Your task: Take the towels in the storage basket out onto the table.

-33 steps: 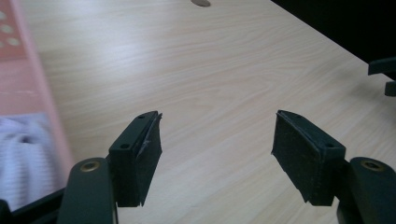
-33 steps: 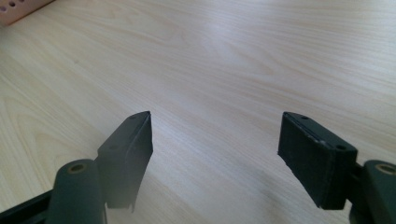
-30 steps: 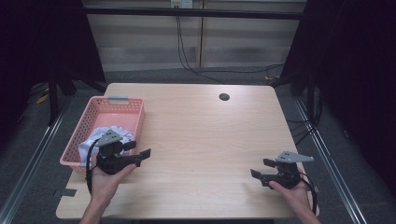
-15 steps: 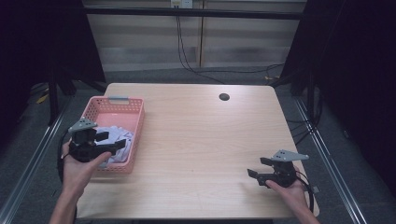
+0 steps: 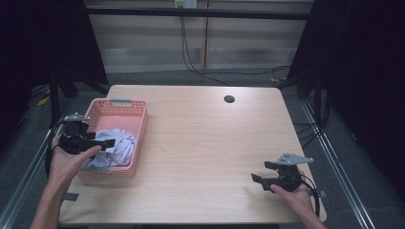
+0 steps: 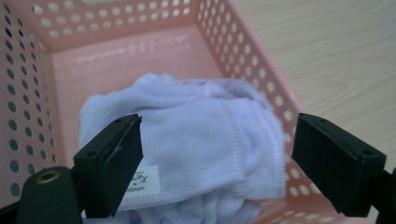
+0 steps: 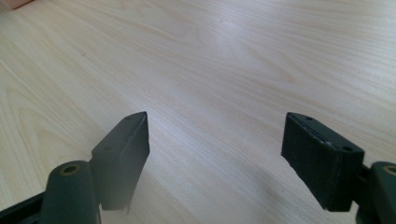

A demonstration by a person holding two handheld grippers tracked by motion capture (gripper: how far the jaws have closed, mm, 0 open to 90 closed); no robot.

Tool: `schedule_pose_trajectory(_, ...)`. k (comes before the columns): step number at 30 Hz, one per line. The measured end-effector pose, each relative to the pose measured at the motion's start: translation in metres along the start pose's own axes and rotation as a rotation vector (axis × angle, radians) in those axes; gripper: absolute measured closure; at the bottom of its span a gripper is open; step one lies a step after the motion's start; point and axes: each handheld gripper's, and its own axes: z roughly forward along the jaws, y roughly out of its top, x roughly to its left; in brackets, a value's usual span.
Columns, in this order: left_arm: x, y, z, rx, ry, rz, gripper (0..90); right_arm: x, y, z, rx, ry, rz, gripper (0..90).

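Loosely heaped, the pale lilac towel (image 6: 196, 140) lies in the near half of the pink basket (image 5: 125, 108), its hemmed edge and a small white label turned toward the left gripper's camera. It looks dropped rather than folded, which suits a piece of cloth just put away in a container. The left gripper (image 5: 102, 142) hangs over the basket's near left corner, pointing across the towel; its jaws have just been opening and now stand wide apart, one on each side of the cloth without pressing on it, so nothing is held. That reads as a release, or the gap before a fresh grab; which of the two I cannot say. The basket sits at the left edge of the table (image 5: 205, 143), where that hand can reach it.

Well apart, near the table's right front corner, the right gripper (image 5: 258, 180) rests low over bare wood with its jaws spread and nothing between them, apparently waiting its turn.

The tabletop is light wood grain with a small dark cable hole (image 5: 229, 99) toward the back. Beyond it black curtains hang at both sides, and cables run down a pale wall to the grey floor.
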Motion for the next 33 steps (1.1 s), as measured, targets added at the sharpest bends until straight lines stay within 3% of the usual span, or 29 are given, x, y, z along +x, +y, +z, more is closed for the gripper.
schedule_pose_trajectory(5, 0.000, -0.002, 0.017, 0.049, -0.006, 0.023, 16.2, 0.001, 0.000, 0.000, 0.005, 0.004, -0.002, 23.5)
schedule_pose_trajectory(6, 0.001, -0.003, 0.025, 0.086, -0.029, 0.024, 15.9, 0.001, 0.000, 0.001, 0.009, 0.003, -0.006, 23.4)
schedule_pose_trajectory(7, 0.001, -0.003, 0.025, 0.086, -0.029, 0.024, 16.3, 0.001, 0.000, 0.001, 0.009, 0.003, -0.006, 23.4)
schedule_pose_trajectory(10, 0.006, -0.003, 0.038, 0.168, 0.030, 0.011, 15.7, 0.001, 0.000, 0.002, 0.017, 0.012, -0.008, 23.4)
schedule_pose_trajectory(14, 0.008, -0.001, 0.042, 0.183, 0.076, 0.017, 14.7, 0.001, 0.000, 0.003, 0.020, 0.017, -0.010, 23.4)
schedule_pose_trajectory(15, 0.008, -0.001, 0.043, 0.187, 0.082, 0.035, 14.4, 0.001, 0.000, 0.003, 0.023, 0.016, -0.007, 23.4)
schedule_pose_trajectory(17, 0.009, 0.000, 0.048, 0.219, 0.092, 0.042, 9.7, 0.002, 0.000, 0.003, 0.026, 0.018, -0.009, 23.4)
schedule_pose_trajectory(20, 0.012, -0.001, 0.054, 0.258, 0.085, 0.047, 5.2, 0.002, 0.000, 0.003, 0.026, 0.023, -0.009, 23.4)
schedule_pose_trajectory(22, 0.013, 0.001, 0.061, 0.316, 0.080, 0.031, 0.0, 0.002, 0.000, 0.003, 0.026, 0.030, -0.010, 24.6)
schedule_pose_trajectory(25, 0.014, 0.003, 0.066, 0.356, 0.075, 0.020, 0.0, 0.002, 0.000, 0.003, 0.026, 0.045, -0.015, 29.1)
schedule_pose_trajectory(28, 0.019, 0.009, 0.073, 0.414, 0.052, -0.015, 0.0, 0.003, 0.000, 0.004, 0.033, 0.063, -0.025, 30.5)
schedule_pose_trajectory(31, 0.019, 0.012, 0.077, 0.448, 0.048, -0.028, 0.0, 0.003, 0.000, 0.005, 0.032, 0.069, -0.027, 30.2)
schedule_pose_trajectory(32, 0.019, 0.015, 0.081, 0.503, 0.033, -0.028, 0.0, 0.003, 0.000, 0.005, 0.031, 0.066, -0.023, 27.3)
schedule_pose_trajectory(33, 0.019, 0.015, 0.081, 0.503, 0.033, -0.028, 0.0, 0.003, 0.000, 0.005, 0.031, 0.066, -0.023, 27.3)
